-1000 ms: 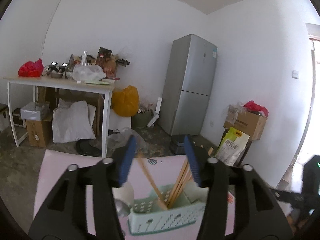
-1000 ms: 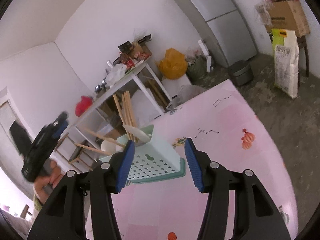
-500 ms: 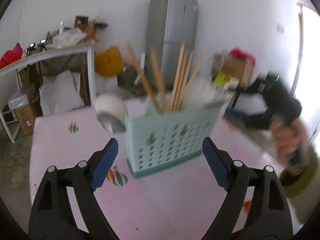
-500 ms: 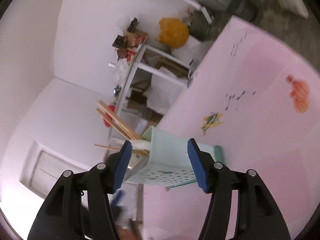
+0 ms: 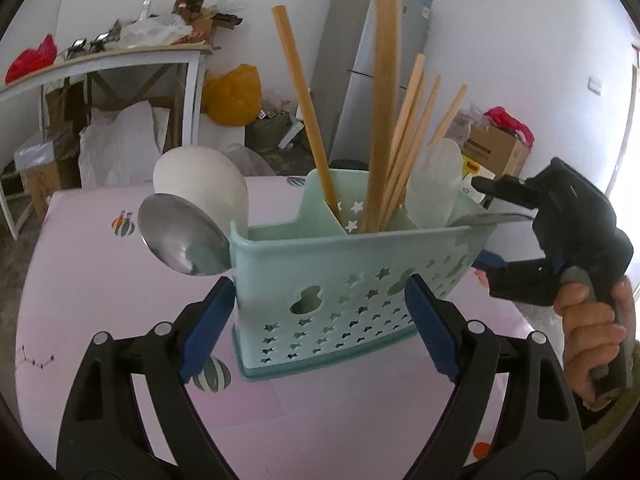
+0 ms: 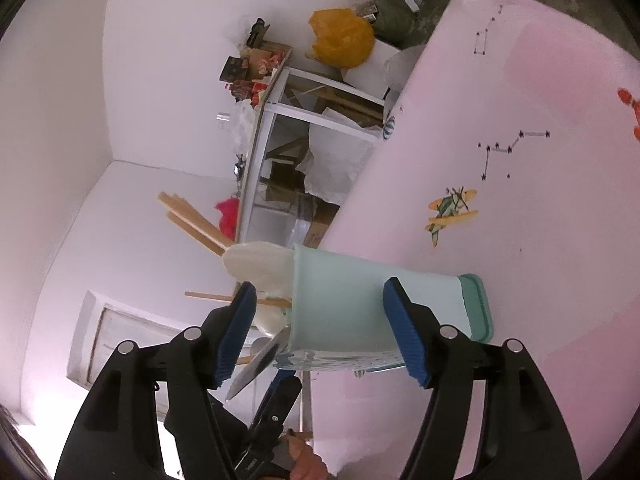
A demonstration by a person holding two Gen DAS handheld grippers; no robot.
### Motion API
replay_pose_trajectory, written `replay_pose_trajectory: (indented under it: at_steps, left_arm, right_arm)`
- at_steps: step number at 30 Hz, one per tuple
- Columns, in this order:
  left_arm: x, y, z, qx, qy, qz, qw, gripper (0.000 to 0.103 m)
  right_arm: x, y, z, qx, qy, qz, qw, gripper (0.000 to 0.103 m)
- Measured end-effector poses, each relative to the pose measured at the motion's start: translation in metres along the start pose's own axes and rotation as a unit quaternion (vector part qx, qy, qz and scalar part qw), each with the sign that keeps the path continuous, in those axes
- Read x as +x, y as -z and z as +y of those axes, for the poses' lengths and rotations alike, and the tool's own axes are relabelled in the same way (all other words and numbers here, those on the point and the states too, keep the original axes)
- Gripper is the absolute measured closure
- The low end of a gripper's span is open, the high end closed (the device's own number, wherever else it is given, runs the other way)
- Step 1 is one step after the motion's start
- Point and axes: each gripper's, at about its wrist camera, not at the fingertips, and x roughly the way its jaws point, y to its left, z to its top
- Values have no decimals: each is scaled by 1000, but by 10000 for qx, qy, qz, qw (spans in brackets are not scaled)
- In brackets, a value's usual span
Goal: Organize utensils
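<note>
caddy point(image 5: 352, 280) upright on pink surface point(image 5: 100, 280), chopsticks point(image 5: 404, 148) and spoons sorted inside | left gripper point(image 5: 320, 328) fingers spread wide, flanking caddy, apparently to steady it | right gripper point(image 6: 320, 332) fingers opening at caddy's end, gripping nothing

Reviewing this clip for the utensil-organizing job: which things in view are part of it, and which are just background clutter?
Part of the job:
- green caddy
- chopsticks
- metal spoon
- white spoon
- left claw, open
- right claw, jaws opening

Just lying about:
- fridge
- white side table
- yellow bag
- cardboard box
</note>
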Motion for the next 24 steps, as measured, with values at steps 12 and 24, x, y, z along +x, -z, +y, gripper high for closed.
replay_pose_trajectory:
  at_steps: [12, 24]
  left_arm:
    - [-58, 22, 18, -302, -384, 155, 9987, 21]
    - [-125, 60, 22, -567, -573, 75, 9967, 21]
  right_arm:
    - [10, 64, 15, 168, 14, 366, 9992, 38]
    - [8, 116, 37, 6, 217, 716, 9972, 38]
